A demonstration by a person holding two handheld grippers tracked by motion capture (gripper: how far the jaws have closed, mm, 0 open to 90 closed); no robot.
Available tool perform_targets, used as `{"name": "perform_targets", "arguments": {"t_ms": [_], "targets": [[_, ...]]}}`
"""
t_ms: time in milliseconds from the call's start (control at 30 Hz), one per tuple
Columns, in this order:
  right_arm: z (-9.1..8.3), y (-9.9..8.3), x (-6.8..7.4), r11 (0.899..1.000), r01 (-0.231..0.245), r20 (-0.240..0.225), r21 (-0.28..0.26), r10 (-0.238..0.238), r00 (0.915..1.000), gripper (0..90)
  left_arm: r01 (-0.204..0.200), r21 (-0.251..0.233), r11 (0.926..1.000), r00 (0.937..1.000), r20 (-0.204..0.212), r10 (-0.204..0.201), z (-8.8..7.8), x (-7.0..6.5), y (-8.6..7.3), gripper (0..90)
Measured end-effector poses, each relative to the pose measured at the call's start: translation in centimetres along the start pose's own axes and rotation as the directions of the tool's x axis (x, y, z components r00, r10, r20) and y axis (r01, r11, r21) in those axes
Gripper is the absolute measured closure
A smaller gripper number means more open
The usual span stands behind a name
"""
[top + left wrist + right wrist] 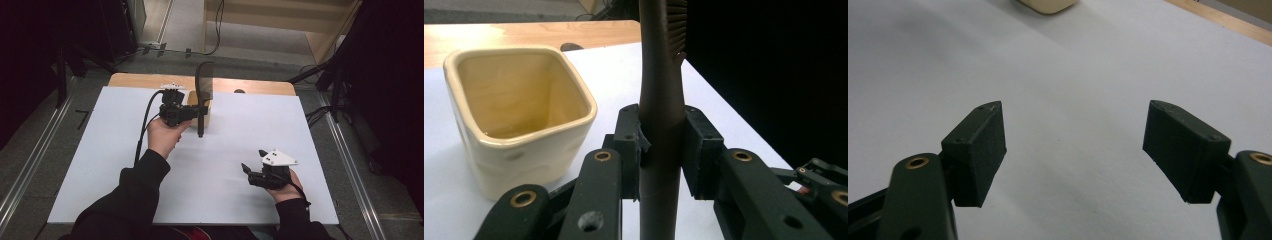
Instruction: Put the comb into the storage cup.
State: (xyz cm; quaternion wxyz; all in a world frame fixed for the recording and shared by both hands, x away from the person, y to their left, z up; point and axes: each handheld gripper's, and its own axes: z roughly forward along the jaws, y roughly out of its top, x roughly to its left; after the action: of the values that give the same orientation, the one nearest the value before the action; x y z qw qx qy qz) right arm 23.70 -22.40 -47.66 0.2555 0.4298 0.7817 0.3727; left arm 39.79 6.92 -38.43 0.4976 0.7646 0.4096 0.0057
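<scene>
So the left gripper [659, 150] is clamped mid-handle on the brush [202, 92] – upright beside the cup [519, 120], far-centre; looks light, stiff, top-heavy – right gripper [1075, 150] gapes empty

The right gripper [1075, 150] gapes wide over white table [1083, 65] (cream cup [1048, 5] at far edge).

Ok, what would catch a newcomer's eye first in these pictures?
Probably the dark brush, held upright by its handle in the left gripper near the far middle of the white table. Right beside it stands an empty cream square cup. Nearer the person, the right gripper hovers open and empty.
</scene>
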Motion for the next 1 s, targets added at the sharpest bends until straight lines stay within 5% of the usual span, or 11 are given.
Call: {"name": "perform_targets", "arguments": {"t_ms": [1000], "targets": [[-0.5,-0.6,-0.6,0.999,-0.034,-0.022,0.013,0.034,0.9992,23.3,-0.040,-0.078,0.9962,0.9992,-0.002,0.040,-1.0,1.3,5.2,72.4]]}}
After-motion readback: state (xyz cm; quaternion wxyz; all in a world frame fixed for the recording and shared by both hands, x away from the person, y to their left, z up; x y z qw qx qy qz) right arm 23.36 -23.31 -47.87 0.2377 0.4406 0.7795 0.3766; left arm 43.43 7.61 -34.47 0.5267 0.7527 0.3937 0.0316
